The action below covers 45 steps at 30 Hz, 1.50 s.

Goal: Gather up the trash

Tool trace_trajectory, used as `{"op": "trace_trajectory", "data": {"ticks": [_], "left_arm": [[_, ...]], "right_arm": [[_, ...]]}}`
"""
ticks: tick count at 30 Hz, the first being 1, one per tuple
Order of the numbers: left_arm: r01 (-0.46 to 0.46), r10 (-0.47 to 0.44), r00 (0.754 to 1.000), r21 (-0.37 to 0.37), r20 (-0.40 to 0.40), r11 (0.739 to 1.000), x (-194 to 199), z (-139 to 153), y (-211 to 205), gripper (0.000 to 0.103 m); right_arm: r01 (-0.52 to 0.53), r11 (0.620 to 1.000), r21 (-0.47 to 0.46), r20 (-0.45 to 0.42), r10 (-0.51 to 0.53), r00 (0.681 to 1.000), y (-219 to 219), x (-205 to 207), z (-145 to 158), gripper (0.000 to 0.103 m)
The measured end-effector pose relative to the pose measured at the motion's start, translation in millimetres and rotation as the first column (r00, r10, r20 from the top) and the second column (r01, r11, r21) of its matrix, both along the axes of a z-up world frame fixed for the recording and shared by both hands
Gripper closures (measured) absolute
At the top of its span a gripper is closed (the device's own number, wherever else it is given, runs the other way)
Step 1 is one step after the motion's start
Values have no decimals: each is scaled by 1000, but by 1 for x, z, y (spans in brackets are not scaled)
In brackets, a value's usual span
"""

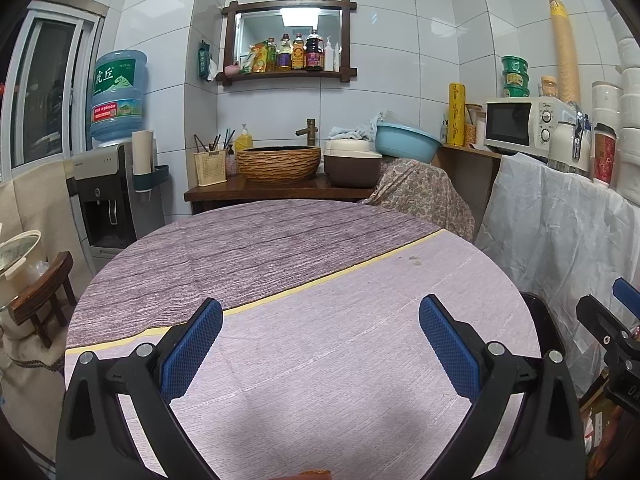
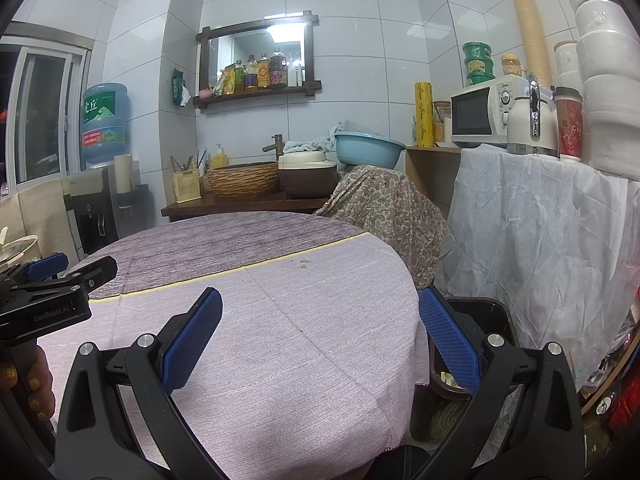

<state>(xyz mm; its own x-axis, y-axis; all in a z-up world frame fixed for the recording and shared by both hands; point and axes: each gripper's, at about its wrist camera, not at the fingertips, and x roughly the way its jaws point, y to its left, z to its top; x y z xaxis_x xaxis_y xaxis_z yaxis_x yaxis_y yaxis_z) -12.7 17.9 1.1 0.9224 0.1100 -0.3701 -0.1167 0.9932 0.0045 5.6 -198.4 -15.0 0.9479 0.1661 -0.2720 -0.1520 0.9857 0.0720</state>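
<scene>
A round table (image 1: 320, 280) with a purple and pink cloth fills both views (image 2: 280, 300). My left gripper (image 1: 320, 316) is open and empty above the cloth; it also shows at the left of the right wrist view (image 2: 68, 272). My right gripper (image 2: 320, 308) is open and empty over the table's right edge; it also shows at the right edge of the left wrist view (image 1: 612, 320). A black bin (image 2: 488, 312) stands on the floor right of the table, with some scraps (image 2: 448, 380) inside. A few small crumbs (image 2: 303, 265) lie on the cloth.
Behind the table stand a counter with a woven basin (image 1: 279, 164), a rice cooker (image 1: 352, 164) and a blue bowl (image 1: 406, 140). A water dispenser (image 1: 108, 184) is at the left. A cloth-covered shelf (image 2: 540, 220) with a microwave (image 2: 486, 114) is at the right.
</scene>
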Motion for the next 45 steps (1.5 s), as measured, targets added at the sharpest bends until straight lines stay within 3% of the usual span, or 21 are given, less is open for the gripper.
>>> {"op": "trace_trajectory", "data": {"ticks": [45], "left_arm": [[-3, 3, 1000, 5, -4, 1000, 2, 1, 0, 5]], "right_arm": [[6, 1000, -6, 14, -6, 1000, -2, -3, 5, 6]]}}
